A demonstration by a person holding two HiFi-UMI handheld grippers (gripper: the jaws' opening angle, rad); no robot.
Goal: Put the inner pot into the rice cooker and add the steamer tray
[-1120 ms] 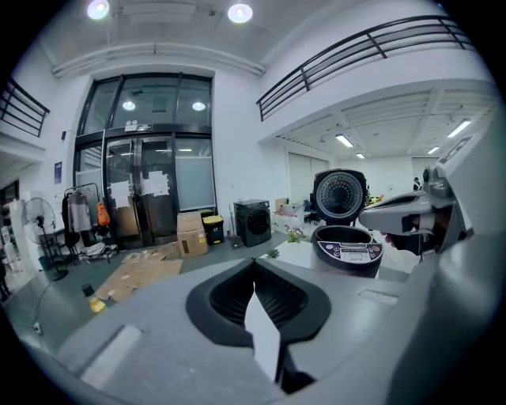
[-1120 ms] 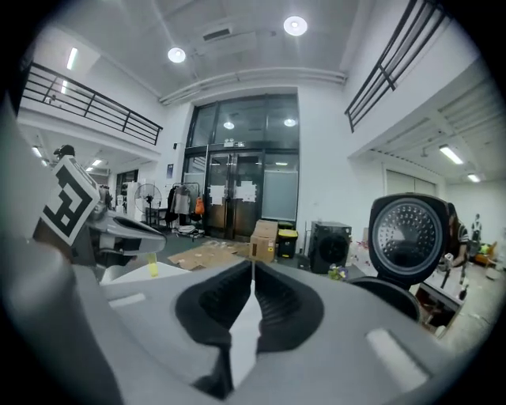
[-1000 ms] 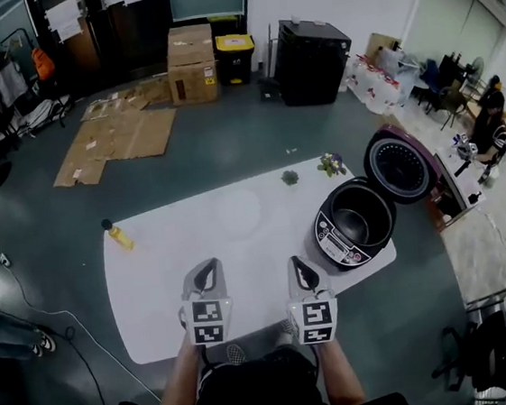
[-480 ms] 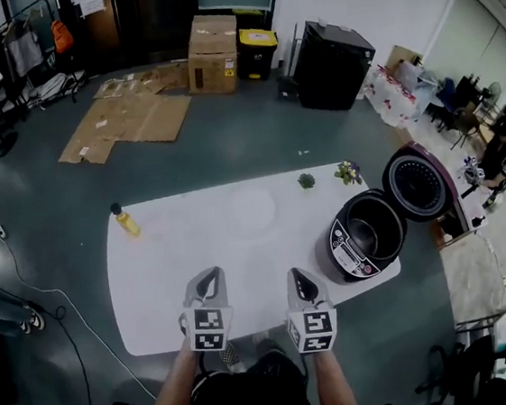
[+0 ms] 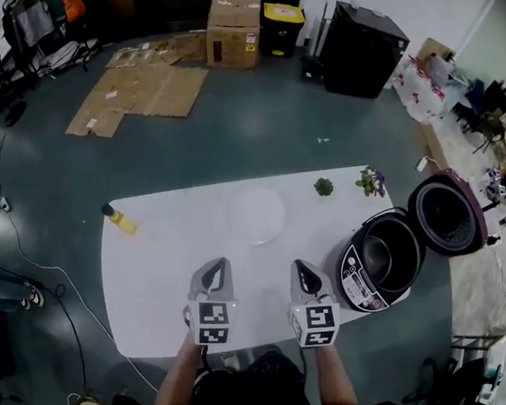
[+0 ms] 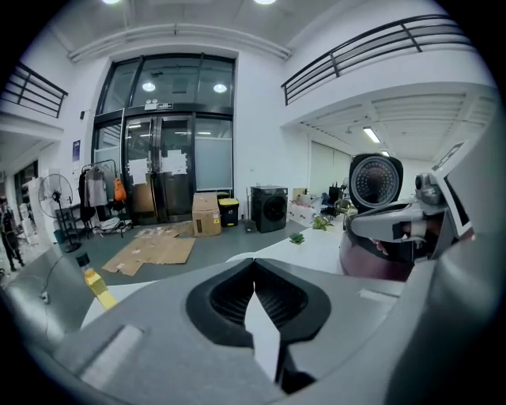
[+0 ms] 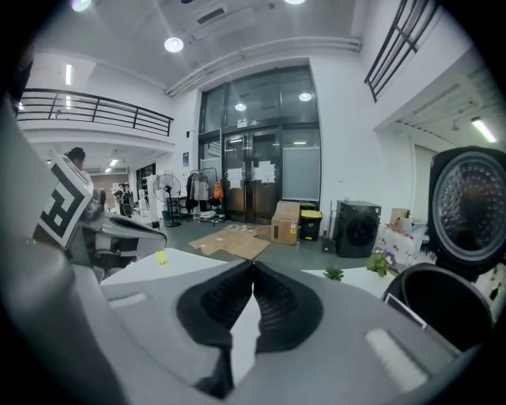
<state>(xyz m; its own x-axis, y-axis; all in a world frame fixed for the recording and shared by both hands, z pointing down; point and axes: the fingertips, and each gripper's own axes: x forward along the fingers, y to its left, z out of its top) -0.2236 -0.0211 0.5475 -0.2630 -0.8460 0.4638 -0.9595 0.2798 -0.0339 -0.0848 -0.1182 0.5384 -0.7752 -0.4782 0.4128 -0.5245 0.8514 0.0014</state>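
head view: the left gripper (image 5: 218, 266) and right gripper (image 5: 299, 268) hang side by side over the near edge of the bench (image 5: 153, 281), both clenched on nothing. the cooker (image 5: 380, 269) stands at the bench's right end with its lid (image 5: 448, 213) thrown open. a pale round disc (image 5: 256, 215), probably the tray, lies flat mid-bench, well apart from both grippers. no loose pot shows on the bench, and whether one already sits in the dark bowl i cannot tell. if it does, the tray is the next thing, and the jaws must part before they reach it. left gripper view: jaws pressed together with nothing between them. the cooker rises close on the right and a yellow bottle (image 6: 96, 281) stands far left. a flat disc gives little to bite, so come in low at its rim. right gripper view: jaws likewise closed and empty, the cooker's black rim just to the right. this gripper is nearer the cooker, so it suits the lowering. keep the tray level and clear of the upright lid.
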